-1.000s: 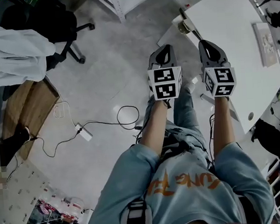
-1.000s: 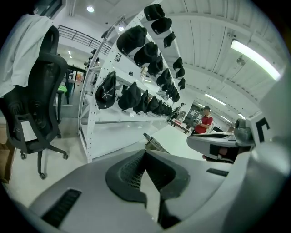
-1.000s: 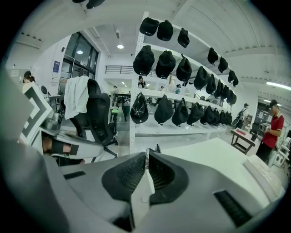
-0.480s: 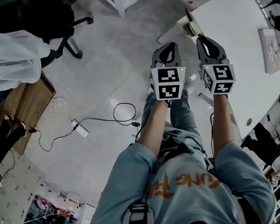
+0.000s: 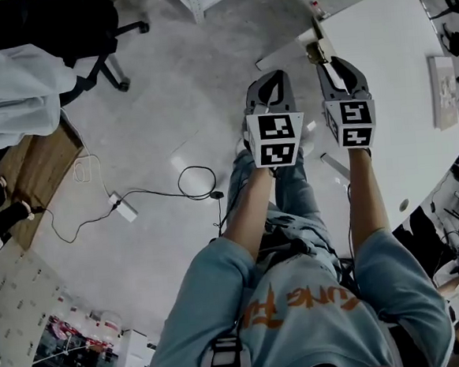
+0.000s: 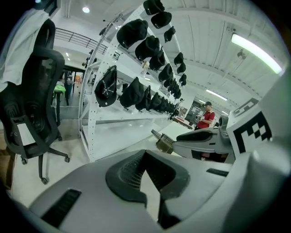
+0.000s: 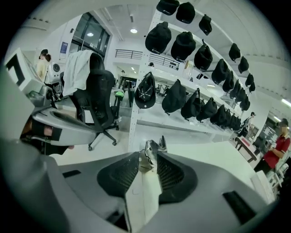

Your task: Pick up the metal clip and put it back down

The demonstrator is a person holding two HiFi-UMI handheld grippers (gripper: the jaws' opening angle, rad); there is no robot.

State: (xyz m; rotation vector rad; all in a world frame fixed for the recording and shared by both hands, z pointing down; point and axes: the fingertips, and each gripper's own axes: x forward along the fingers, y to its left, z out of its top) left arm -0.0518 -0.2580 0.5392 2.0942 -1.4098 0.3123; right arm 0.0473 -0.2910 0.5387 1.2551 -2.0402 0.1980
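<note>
Metal clip [image 7: 146,160] (shiny) stands between the right gripper's [image 7: 148,154] just-opening jaws.

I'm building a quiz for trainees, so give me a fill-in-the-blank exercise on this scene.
The right gripper has just been opening its jaws, with the metal clip between them.
1. The metal clip is at a corner of the white ___.
2. The left gripper is shut on ___.
3. A white garment hangs over the black office ___.
Missing: table; nothing; chair.
</note>
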